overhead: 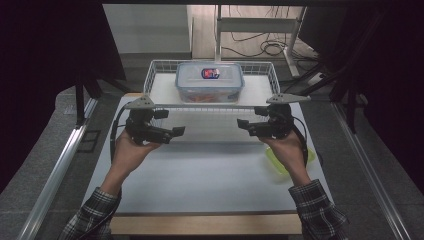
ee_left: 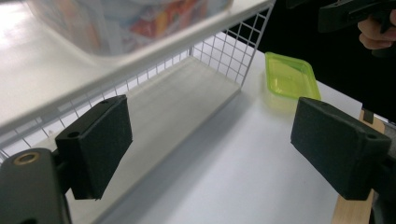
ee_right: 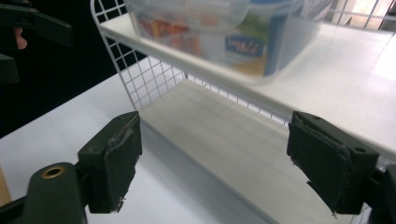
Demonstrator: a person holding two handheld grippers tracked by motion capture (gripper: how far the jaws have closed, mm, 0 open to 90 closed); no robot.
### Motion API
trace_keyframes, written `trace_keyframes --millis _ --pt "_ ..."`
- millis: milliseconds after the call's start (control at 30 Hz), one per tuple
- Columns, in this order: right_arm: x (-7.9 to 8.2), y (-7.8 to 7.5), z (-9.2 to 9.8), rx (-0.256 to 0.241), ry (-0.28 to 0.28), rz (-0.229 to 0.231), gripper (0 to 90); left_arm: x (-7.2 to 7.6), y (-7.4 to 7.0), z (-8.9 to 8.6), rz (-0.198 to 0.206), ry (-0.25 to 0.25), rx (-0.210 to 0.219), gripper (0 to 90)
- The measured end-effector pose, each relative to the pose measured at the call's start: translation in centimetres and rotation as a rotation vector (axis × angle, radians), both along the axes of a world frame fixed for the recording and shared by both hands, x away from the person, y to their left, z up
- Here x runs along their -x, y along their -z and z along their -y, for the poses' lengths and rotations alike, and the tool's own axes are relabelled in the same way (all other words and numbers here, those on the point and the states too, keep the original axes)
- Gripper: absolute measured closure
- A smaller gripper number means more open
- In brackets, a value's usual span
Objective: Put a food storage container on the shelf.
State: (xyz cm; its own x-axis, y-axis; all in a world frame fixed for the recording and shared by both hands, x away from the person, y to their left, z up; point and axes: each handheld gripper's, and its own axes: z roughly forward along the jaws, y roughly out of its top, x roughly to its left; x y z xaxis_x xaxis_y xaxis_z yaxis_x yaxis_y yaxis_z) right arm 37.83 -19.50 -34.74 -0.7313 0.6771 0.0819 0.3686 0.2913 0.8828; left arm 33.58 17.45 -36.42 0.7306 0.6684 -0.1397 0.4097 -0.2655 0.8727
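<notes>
A clear plastic container [overhead: 209, 81] with a blue-rimmed lid and colourful contents stands on the top shelf of a white wire rack [overhead: 162, 87] at the far side of the table. It is blurred in the left gripper view [ee_left: 126, 23] and in the right gripper view [ee_right: 224, 32]. My left gripper [overhead: 170, 123] hovers open in front of the rack's left end, nothing between its pads [ee_left: 95, 144]. On the other side, my right gripper [overhead: 251, 117] is open and empty before the rack's right end, its worn pads [ee_right: 112, 161] facing the lower shelf.
A shallow green tray [overhead: 277, 161] lies on the white tabletop [overhead: 210, 175] under my right hand, near the right edge; it is seen too in the left gripper view [ee_left: 290, 74]. The rack's lower shelf [ee_right: 224, 135] is bare. Dark curtains and cables lie beyond the table.
</notes>
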Motion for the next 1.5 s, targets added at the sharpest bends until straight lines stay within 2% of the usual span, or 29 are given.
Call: trace_keyframes --millis 300,633,767,967,1100,1267,1367,1500 --pt "2.4 1.7 0.4 0.008 -0.030 0.007 11.4 2.1 1.7 -0.5 -0.005 -0.009 -0.021 11.0" --pt "4.5 4.1 1.0 0.044 -0.041 0.001 9.0 4.4 4.4 -1.2 -0.018 -0.026 -0.005 6.1" --pt "5.3 4.9 1.4 0.041 -0.040 0.009 8.0 5.1 5.5 -1.4 -0.026 -0.028 0.002 5.9" --pt "6.3 6.7 2.0 0.002 -0.051 -0.007 7.6 5.5 7.7 -1.4 -0.050 -0.032 0.004 5.1" --pt "6.7 8.0 2.2 0.011 -0.053 -0.024 7.2 6.0 8.8 -1.6 -0.049 -0.034 0.026 5.0" --pt "7.4 9.5 2.2 0.045 -0.068 -0.040 6.8 6.8 9.9 -2.0 -0.031 -0.048 -0.001 4.0" --pt "7.8 10.2 2.0 0.073 -0.076 -0.043 6.6 7.1 10.6 -2.4 -0.030 -0.061 -0.018 3.4" --pt "7.9 11.1 2.1 0.088 -0.073 -0.057 6.3 7.6 12.1 -2.9 -0.040 -0.078 -0.038 3.3"
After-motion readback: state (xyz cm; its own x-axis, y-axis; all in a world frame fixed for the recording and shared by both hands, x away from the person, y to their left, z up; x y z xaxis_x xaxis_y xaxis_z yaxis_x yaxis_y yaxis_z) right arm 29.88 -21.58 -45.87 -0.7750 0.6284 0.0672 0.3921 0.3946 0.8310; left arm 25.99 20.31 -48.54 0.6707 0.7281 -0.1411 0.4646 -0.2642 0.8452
